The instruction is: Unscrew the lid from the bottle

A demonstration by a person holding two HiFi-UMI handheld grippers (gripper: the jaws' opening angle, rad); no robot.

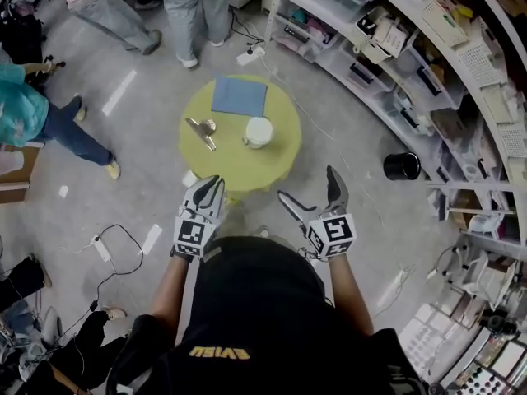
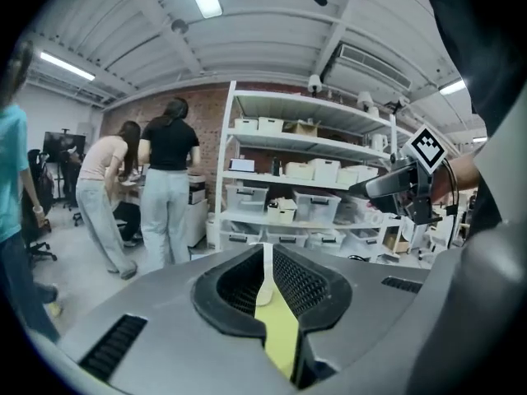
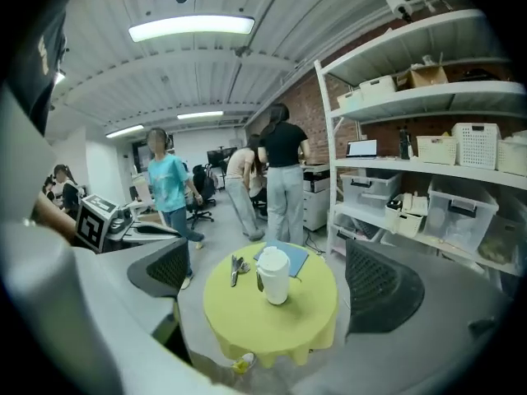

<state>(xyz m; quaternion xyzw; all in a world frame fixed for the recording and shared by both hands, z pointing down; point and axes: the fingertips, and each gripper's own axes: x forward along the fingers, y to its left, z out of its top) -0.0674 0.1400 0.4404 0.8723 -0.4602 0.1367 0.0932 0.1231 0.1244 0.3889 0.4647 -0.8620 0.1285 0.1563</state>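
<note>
The white bottle [image 1: 258,132], its lid [image 3: 272,257] on, stood toward 3 o'clock of the yellow table's [image 1: 235,171] centre. At 6 o'clock, short of it, the left gripper [image 1: 216,180] was clenched and empty. The right gripper [image 1: 306,182] was spread wide, likely readied for the bottle.

The place was a working lab or workshop, not a home. White metal shelving [image 1: 387,56] curved from one to four o'clock of the yellow-clothed round table [image 1: 239,171] and carried clear plastic bins [image 3: 461,208] and boxes. The floor [image 1: 346,138] was bare grey concrete, with a power strip [image 1: 101,249] and loose cables at eight o'clock. Tube lights [image 3: 191,27] hung overhead. A brick wall [image 2: 210,130], office chairs [image 3: 200,197] and standing people [image 2: 169,179] lay around twelve o'clock.
</note>
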